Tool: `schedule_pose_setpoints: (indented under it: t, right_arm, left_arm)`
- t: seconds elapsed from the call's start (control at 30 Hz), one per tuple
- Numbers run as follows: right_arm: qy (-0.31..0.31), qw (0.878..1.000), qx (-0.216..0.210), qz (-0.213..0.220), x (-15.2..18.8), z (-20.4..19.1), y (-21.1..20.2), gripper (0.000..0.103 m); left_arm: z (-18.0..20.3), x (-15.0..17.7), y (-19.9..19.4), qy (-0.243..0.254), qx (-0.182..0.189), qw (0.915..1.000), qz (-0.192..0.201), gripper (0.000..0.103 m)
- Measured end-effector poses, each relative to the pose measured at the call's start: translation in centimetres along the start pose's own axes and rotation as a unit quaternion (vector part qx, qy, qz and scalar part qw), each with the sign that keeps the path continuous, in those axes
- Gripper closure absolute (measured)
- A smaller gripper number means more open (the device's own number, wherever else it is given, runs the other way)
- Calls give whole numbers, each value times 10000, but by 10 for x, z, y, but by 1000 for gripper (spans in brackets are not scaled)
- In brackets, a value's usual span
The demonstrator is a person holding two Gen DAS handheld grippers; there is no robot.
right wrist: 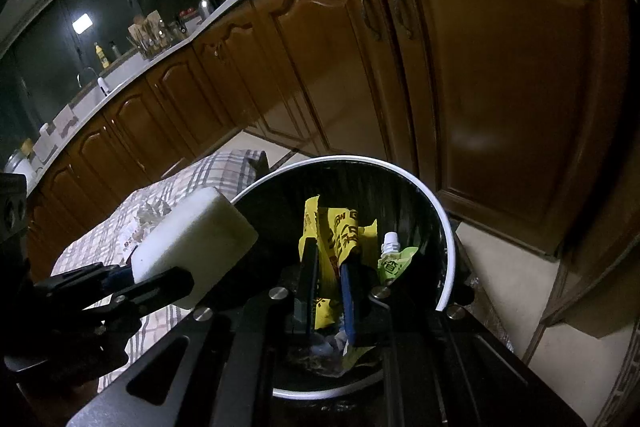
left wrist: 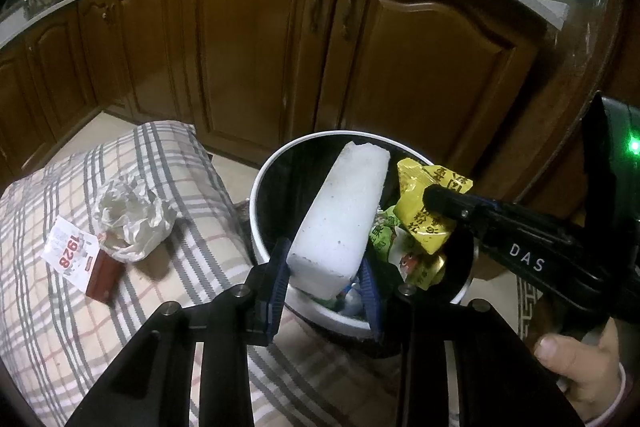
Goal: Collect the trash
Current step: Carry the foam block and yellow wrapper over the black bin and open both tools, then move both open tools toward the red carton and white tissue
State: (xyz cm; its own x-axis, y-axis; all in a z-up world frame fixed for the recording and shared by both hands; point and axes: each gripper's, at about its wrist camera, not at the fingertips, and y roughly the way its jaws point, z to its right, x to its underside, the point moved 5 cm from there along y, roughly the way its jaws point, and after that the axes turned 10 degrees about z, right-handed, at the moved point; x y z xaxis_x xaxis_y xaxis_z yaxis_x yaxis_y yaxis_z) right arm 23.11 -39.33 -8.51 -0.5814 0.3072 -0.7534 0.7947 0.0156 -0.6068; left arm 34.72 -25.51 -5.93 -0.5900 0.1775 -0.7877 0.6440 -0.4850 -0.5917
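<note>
Foam block point(left wrist: 340, 215) sits clamped in the left gripper point(left wrist: 325, 281), tilted over the bin point(left wrist: 264, 179) so it can drop in; crumpled paper point(left wrist: 132, 215) and a card (unsorted) wait on the checked cloth point(left wrist: 192, 163).

Right-wrist view: right gripper point(right wrist: 330, 267) pinches a yellow wrapper point(right wrist: 336, 227) above the bin's mouth, ready for release.

Bin point(left wrist: 262, 255) looks like smooth white plastic with a glossy black liner. The foam block point(left wrist: 340, 211) over it is matt and grainy, next to a shiny crinkly yellow wrapper point(left wrist: 424, 211). Behind the bin, glossy varnished wood cabinets point(left wrist: 248, 55); beside it, soft checked cloth point(left wrist: 192, 255) with crumpled paper point(left wrist: 132, 215).
</note>
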Motion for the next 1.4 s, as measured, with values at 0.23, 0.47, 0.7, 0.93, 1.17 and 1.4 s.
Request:
schedule_pose_setpoints:
  t: [0.23,0.47,0.7,0.93,1.17,1.4]
  right_arm:
    - [174,9998,-24,-57,-2,6,5,62]
    - [291,9995,-100,8,1,7,-2,40]
    - [260,9995,-185,88,6,-9,-14,30]
    - [156,9992,-349,126,15,-34,-27,27]
    - [-65,9985,-539,111,23,-70,-31,27]
    - [-166,9973,-721,21,29,-102,-22,27]
  left_arm:
    - [2,0,-5,-64,84,9999,35,49]
    - [-17,15,-22,-515,-11,9986,92,45]
    - [-48,42,-49,-878,-244,9957,156,45]
    - [-88,64,-76,-1239,-563,9906,168,44]
    - [-120,77,-92,-1476,-795,9857,154,42]
    - [-149,65,-79,-1610,-1092,9808,105,40]
